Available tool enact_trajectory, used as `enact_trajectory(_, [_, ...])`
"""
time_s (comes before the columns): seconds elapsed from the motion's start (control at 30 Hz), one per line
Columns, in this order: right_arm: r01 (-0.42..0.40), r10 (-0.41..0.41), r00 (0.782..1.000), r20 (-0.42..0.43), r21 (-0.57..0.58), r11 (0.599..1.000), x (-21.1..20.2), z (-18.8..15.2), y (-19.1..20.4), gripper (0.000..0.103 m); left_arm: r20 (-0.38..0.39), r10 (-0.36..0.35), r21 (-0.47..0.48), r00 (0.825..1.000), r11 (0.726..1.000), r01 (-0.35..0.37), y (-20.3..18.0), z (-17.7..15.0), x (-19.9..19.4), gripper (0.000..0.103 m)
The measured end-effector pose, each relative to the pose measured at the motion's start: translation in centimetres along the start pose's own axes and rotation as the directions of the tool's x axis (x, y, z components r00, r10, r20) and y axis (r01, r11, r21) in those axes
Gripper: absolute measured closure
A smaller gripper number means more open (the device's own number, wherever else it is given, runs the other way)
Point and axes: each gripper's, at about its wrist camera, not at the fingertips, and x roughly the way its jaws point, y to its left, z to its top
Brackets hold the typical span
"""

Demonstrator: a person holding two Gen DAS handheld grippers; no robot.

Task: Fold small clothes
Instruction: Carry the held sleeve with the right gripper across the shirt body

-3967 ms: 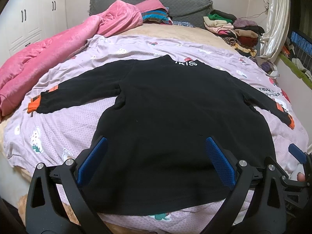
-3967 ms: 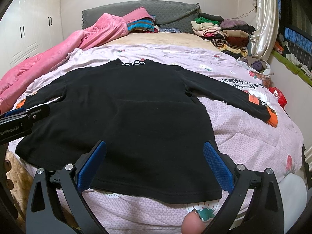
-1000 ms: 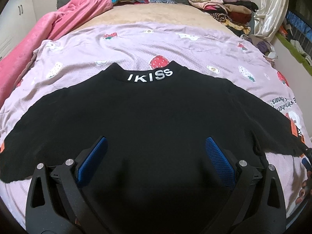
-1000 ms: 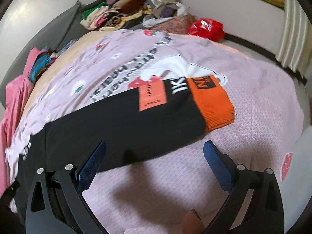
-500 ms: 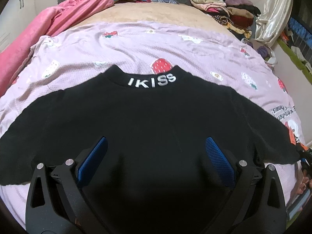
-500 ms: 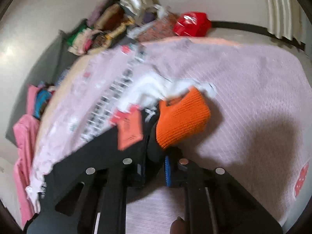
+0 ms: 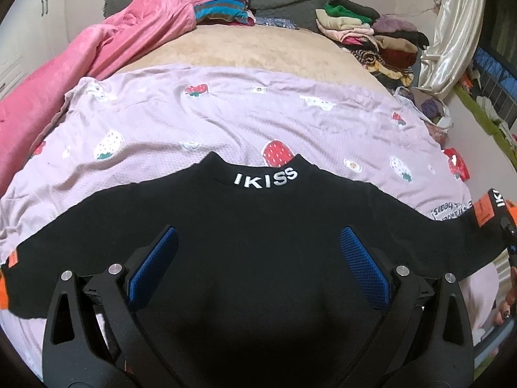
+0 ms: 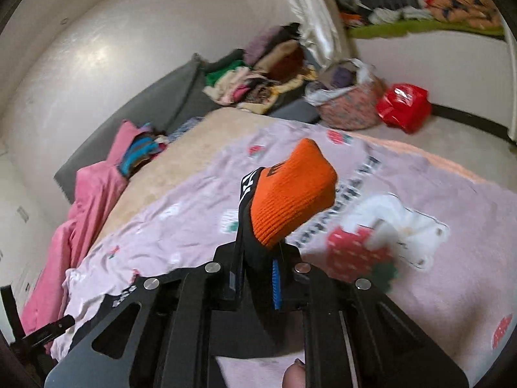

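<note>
At the bottom of the right wrist view, the right gripper [image 8: 255, 278] is pinching the sweater's orange cuff [image 8: 290, 200]; I'd be carrying it low across the chest, keeping the sleeve taut. The left gripper [image 7: 258, 255], jaws spread, is hovering over the black sweater [image 7: 258, 226], lying flat mid-frame on the bed [image 7: 161, 123], collar [image 7: 265, 176] pointing upward, sleeves running left-right.

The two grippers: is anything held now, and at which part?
The right gripper is shut on the black long-sleeved sweater, gripping its sleeve just behind the orange knitted cuff. The left gripper is open, holding nothing.
</note>
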Motion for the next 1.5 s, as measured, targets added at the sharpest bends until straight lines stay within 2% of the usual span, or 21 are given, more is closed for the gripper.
enact_trajectory(0.23, [-0.075,0.074,0.997,-0.004,-0.092,0.993,-0.1,0.1,5.5,0.091,0.040,0.040,-0.013,0.998,0.999,-0.040,2.1,0.5,-1.7,0.009])
enact_trajectory(0.4, [-0.126,0.125,0.992,-0.016,-0.151,0.980,-0.2,-0.5,9.4,0.091,0.039,0.045,-0.054,0.998,0.998,-0.043,4.2,0.7,-2.1,0.009])
enact_trajectory(0.7, [-0.218,0.209,0.976,-0.061,-0.272,0.937,-0.2,-3.3,16.5,0.091,0.024,-0.033,-0.154,0.999,0.987,0.036,8.3,0.2,-2.8,0.009])
enact_trajectory(0.97, [-0.298,0.264,0.954,-0.141,-0.343,0.891,1.0,-7.7,22.4,0.091,-0.004,-0.113,-0.190,0.994,0.976,0.110,11.0,-0.4,-2.7,0.009])
enact_trajectory(1.3, [-0.369,0.273,0.924,-0.267,-0.440,0.819,3.3,-14.4,28.3,0.091,-0.039,-0.084,-0.243,0.996,0.967,0.072,14.5,-1.7,-1.6,0.009])
enact_trajectory(1.43, [-0.385,0.256,0.914,-0.316,-0.472,0.793,4.6,-17.1,29.8,0.091,-0.050,-0.134,-0.289,0.990,0.950,0.114,15.9,-2.3,-0.8,0.009])
enact_trajectory(1.5, [-0.408,0.255,0.899,-0.355,-0.474,0.780,5.1,-18.5,30.3,0.089,-0.051,-0.181,-0.327,0.982,0.932,0.155,16.4,-2.6,-0.2,0.009])
